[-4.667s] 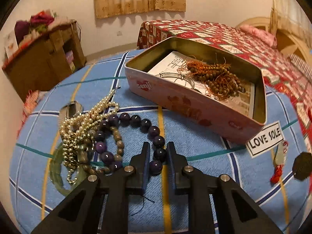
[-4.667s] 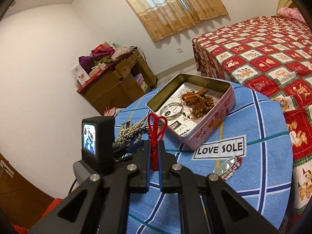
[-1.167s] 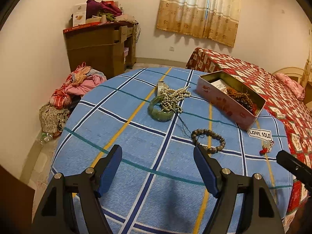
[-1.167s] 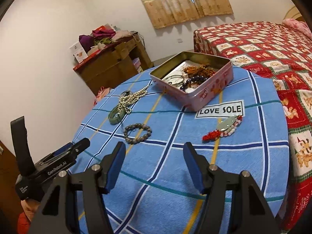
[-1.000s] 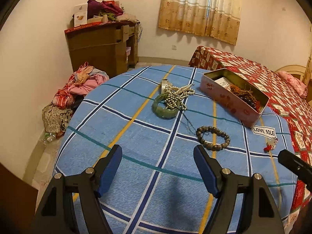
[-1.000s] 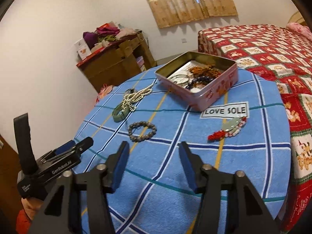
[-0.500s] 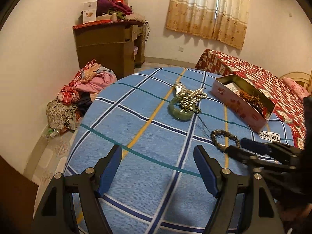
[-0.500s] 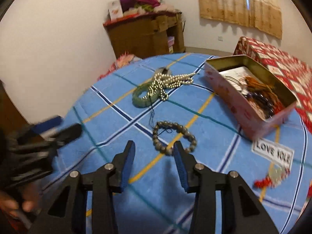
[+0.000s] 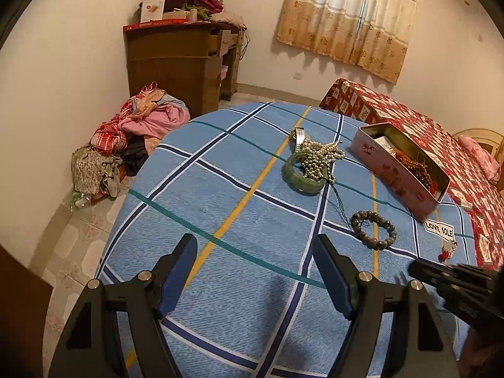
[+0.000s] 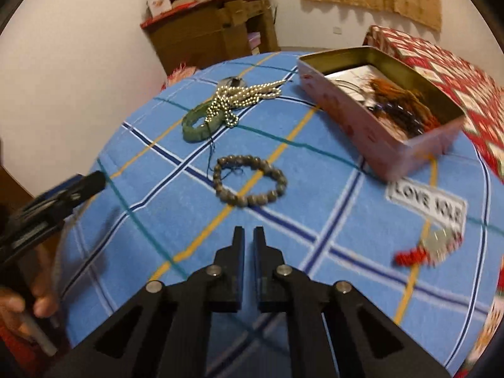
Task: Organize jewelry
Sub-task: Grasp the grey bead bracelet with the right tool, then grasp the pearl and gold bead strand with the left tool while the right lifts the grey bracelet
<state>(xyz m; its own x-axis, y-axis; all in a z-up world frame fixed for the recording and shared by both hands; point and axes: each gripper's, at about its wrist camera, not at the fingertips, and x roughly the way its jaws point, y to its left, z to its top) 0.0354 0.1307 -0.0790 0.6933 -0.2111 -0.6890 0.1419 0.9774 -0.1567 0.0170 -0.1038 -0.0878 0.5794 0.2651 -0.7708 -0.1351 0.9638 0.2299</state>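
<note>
Narrowing to a thin slit at the lower centre of the right wrist view, the right gripper (image 10: 249, 236) has drawn its jaws nearly together with nothing between them, where half a second ago they stood apart. It has also swung in low over the blue plaid tablecloth (image 10: 315, 189), so the grey bead bracelet (image 10: 249, 184) now lies just beyond the fingertips, centre frame. I judge this the approach to that bracelet, though the jaws would need to part again to take it.

In the left wrist view the left gripper (image 9: 255, 258) hangs back at the bottom of the frame, jaws spread wide and empty, much as before.

Farther up, the green bangle (image 10: 197, 127) lies under the pearl strand (image 10: 245, 96), touching it. Upper right stands the pink tin (image 10: 371, 126), already holding brown and dark beads. The red tassel charm (image 10: 425, 250) sits at the right edge.

Motion blur smears the right view, so the tin's contents and the charm are hard to read. Whatever lies beneath the pearls is partly covered.
</note>
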